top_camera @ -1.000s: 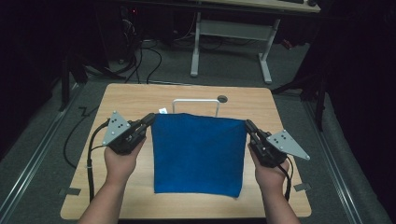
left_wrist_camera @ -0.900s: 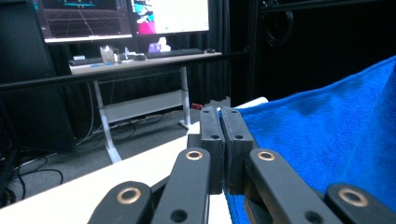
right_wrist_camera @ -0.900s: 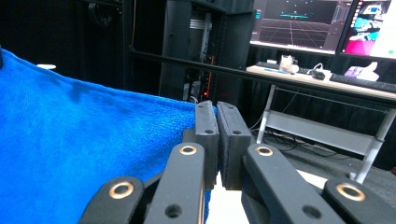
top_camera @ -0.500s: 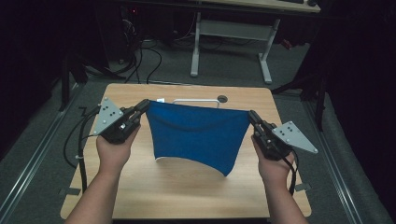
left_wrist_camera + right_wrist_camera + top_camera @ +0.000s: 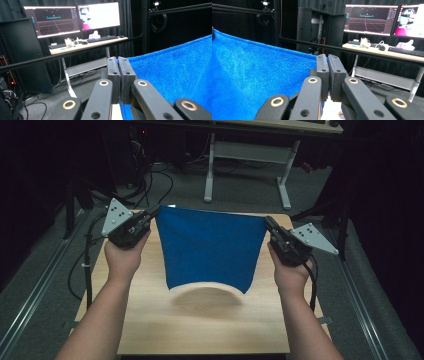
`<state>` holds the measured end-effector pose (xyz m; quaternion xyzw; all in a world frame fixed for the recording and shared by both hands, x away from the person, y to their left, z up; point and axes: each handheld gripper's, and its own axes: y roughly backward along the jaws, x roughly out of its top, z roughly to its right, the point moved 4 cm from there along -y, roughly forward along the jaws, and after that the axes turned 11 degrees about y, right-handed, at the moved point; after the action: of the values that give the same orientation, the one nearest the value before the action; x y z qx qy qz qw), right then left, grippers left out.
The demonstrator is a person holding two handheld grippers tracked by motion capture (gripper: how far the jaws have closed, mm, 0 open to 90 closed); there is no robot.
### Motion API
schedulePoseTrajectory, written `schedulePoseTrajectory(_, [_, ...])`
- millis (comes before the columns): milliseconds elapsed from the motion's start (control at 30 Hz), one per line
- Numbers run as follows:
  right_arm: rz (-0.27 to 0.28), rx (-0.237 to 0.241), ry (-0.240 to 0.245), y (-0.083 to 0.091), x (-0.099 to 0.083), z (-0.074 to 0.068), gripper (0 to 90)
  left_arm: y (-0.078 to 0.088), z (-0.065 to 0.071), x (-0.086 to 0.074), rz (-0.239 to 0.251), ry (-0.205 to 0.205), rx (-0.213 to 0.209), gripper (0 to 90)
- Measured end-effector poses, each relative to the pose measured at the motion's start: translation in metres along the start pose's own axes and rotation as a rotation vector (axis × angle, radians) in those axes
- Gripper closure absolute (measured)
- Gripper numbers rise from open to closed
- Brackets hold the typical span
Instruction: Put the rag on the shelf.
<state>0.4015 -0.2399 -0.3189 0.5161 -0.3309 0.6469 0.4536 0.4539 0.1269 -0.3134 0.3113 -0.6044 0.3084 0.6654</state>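
A blue cloth (image 5: 210,247) hangs stretched in the air above the wooden table (image 5: 200,320), its lower edge curling just over the tabletop. My left gripper (image 5: 154,212) is shut on the cloth's top left corner. My right gripper (image 5: 268,223) is shut on the top right corner. In the left gripper view the jaws (image 5: 117,62) pinch the cloth (image 5: 175,72) at its edge. The right gripper view has the jaws (image 5: 327,61) closed on the cloth (image 5: 249,75), which spreads to the left.
A white-legged desk (image 5: 250,165) stands beyond the table with cables on the floor. It carries monitors (image 5: 75,18) and a keyboard (image 5: 102,38). Black cables (image 5: 87,265) trail from the left gripper past the table's left edge.
Both grippers rose and lifted the cloth off the table; it lay flat a second ago and now hangs by its top corners, lower edge clear of the surface.
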Motion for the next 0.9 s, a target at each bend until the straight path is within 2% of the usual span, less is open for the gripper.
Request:
schedulePoseTrajectory(67, [0.000,-0.006,-0.004,-0.006,0.001,0.003,88.4,-0.005,-0.002,0.002,0.003,-0.023,0.006,89.1])
schedulePoseTrajectory(300, [0.005,-0.014,-0.018,-0.030,0.006,0.013,88.4,-0.026,-0.018,0.010,0.012,-0.027,0.027,89.1])
schedulePoseTrajectory(400, [0.007,-0.023,-0.004,-0.041,0.008,0.018,88.4,-0.033,-0.022,0.015,0.021,-0.042,0.035,89.1])
schedulePoseTrajectory(567, [0.008,-0.041,-0.003,-0.059,0.013,0.028,88.4,-0.051,-0.029,0.020,0.032,-0.045,0.057,89.1])
schedulePoseTrajectory(667, [-0.002,-0.053,0.001,-0.071,0.014,0.034,88.4,-0.062,-0.034,0.020,0.018,-0.066,0.080,89.1])
schedulePoseTrajectory(733, [-0.011,-0.058,0.013,-0.080,0.014,0.036,88.4,-0.069,-0.040,0.021,0.023,-0.060,0.092,89.1])
schedulePoseTrajectory(900, [-0.051,-0.071,0.022,-0.102,0.008,0.043,88.4,-0.089,-0.050,0.014,-0.020,-0.073,0.118,89.1])
